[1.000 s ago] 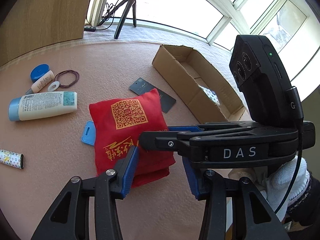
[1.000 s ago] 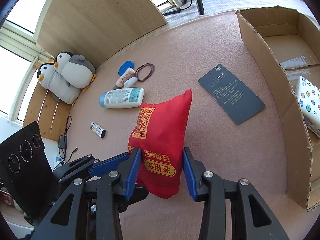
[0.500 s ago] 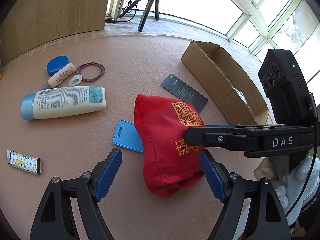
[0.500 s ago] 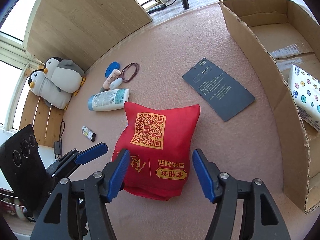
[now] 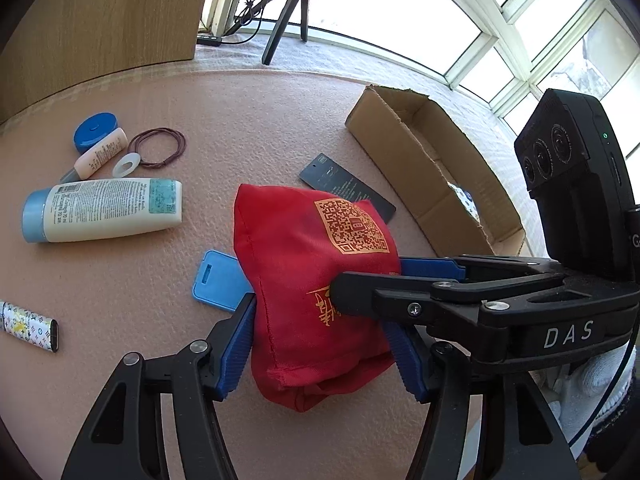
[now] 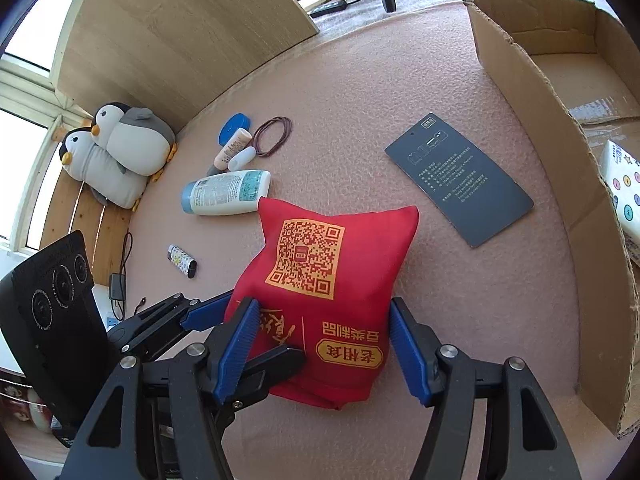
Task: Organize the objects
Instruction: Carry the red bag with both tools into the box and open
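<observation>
A red cloth bag with a gold QR code stands on the pink table; it also shows in the right wrist view. My left gripper has its blue pads against both sides of the bag's lower part. My right gripper straddles the same bag from the other side, its pads touching the bag's edges. The right gripper's finger crosses the bag in the left wrist view. An open cardboard box lies to the right with a patterned white pack inside.
A dark card lies between bag and box. A blue tag lies partly under the bag. A lotion bottle, small tube, blue lid, hair ties, and lighter lie left. Plush penguins sit at the table's edge.
Both grippers opened wide half a second ago and have now closed in on the bag. The bag turned from edge-on to face-on and stands more upright.
</observation>
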